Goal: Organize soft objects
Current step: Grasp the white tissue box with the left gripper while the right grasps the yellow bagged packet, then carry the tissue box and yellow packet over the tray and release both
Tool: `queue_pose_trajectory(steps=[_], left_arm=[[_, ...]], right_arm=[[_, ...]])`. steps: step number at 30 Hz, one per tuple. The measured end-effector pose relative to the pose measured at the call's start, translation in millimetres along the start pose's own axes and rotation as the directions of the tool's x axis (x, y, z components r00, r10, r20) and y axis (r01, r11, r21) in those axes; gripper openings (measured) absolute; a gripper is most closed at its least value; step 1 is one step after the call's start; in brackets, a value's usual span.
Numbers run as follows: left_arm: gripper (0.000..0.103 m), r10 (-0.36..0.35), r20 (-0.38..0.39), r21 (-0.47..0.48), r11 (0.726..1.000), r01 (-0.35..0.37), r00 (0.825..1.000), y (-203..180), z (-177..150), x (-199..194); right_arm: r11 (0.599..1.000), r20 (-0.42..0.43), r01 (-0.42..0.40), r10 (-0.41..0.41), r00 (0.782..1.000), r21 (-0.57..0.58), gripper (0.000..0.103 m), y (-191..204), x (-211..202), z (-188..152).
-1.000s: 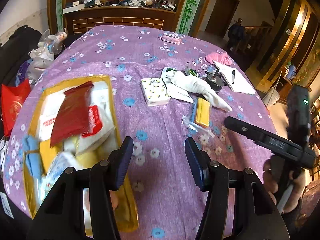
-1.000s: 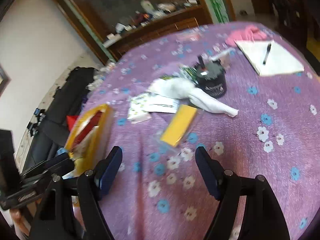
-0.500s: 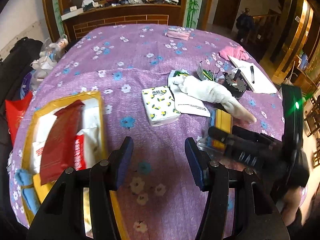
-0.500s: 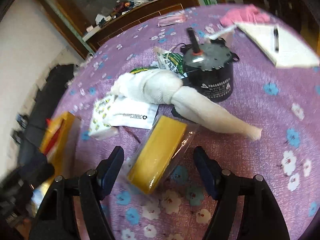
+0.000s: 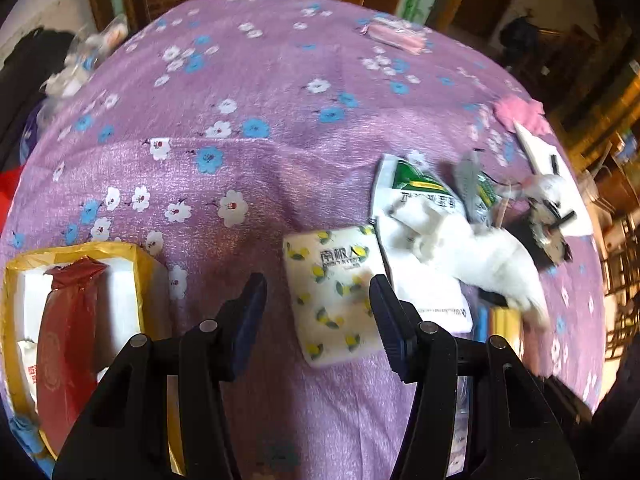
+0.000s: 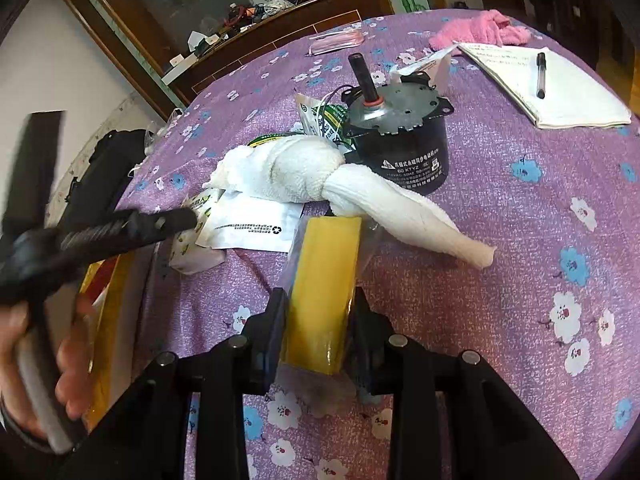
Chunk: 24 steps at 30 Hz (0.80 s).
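- Yellow sponge (image 6: 325,280) in clear wrap: clamped at its near end between the jaws of the right hand-held gripper (image 6: 319,328), far end pointing toward the middle of the tabletop (image 6: 520,216). Whether it rests on the cloth or is lifted, can't tell.
- Sponge far end sits just beside the knotted white towel (image 6: 360,188); towel lies across the middle, one tail toward the right edge.
- Black motor (image 6: 400,140) stands upright right behind the towel knot, touching or nearly so, shaft up.
- Green-white packet (image 6: 320,120) is tucked behind towel and motor; white paper sheet (image 6: 256,228) lies partly under the towel.
- Left hand-held gripper (image 5: 318,304): jaws apart, nothing between them, hovering over the near part of the tabletop.
- Tissue pack (image 5: 332,292) with lemon print lies flat just ahead of the left jaws, its right side next to the right finger.
- Yellow box (image 5: 140,264) at the near-left edge holds a red packet (image 5: 68,344) and white packs.
- Notebook (image 6: 548,84) with a pen (image 6: 540,76) on it near the far-right edge; pink cloth (image 6: 480,28) beyond it.
- Pink packet (image 5: 396,36) near the far edge.
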State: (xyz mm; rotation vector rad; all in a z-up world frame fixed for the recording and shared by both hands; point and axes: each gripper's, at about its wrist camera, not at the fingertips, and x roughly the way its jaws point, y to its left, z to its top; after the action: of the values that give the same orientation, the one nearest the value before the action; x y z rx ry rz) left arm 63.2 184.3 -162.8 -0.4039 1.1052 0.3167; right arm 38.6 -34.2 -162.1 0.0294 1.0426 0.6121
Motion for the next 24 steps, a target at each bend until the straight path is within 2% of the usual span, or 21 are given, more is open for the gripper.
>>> queue_pose_trajectory(steps=[3, 6, 9, 12, 16, 24], left_arm=[[0.054, -0.016, -0.007, 0.042, 0.999, 0.016, 1.0, -13.2, 3.6, 5.4], [0.054, 0.041, -0.023, 0.059, 0.997, -0.04, 0.999, -18.1, 6.0, 20.9], [0.055, 0.022, -0.034, -0.012, 1.0, -0.022, 0.999, -6.6, 3.6, 24.1], [0.054, 0.026, -0.042, -0.028, 0.999, -0.028, 0.999, 0.4, -5.4, 16.2], [0.052, 0.054, -0.034, 0.005, 0.999, -0.054, 0.998, -3.0, -31.8, 3.5], [0.052, 0.022, 0.002, 0.051, 0.998, -0.022, 1.0, -21.4, -94.7, -20.0]], right_arm=[[1.0, -0.005, -0.011, 0.011, 1.0, 0.013, 0.031, -1.9, -0.7, -1.5], [0.999, -0.008, -0.022, 0.022, 1.0, 0.025, 0.031, -2.4, -0.4, -1.5], [0.999, -0.007, -0.022, 0.022, 1.0, 0.023, 0.031, -2.8, -2.1, -3.4], [1.0, -0.008, -0.02, 0.02, 1.0, 0.018, 0.031, -1.6, -1.9, -3.7], [0.999, -0.011, -0.023, 0.023, 1.0, 0.023, 0.031, -0.5, -0.7, -2.7], [1.0, -0.003, -0.027, 0.027, 1.0, 0.012, 0.031, -3.2, -1.2, -3.5]])
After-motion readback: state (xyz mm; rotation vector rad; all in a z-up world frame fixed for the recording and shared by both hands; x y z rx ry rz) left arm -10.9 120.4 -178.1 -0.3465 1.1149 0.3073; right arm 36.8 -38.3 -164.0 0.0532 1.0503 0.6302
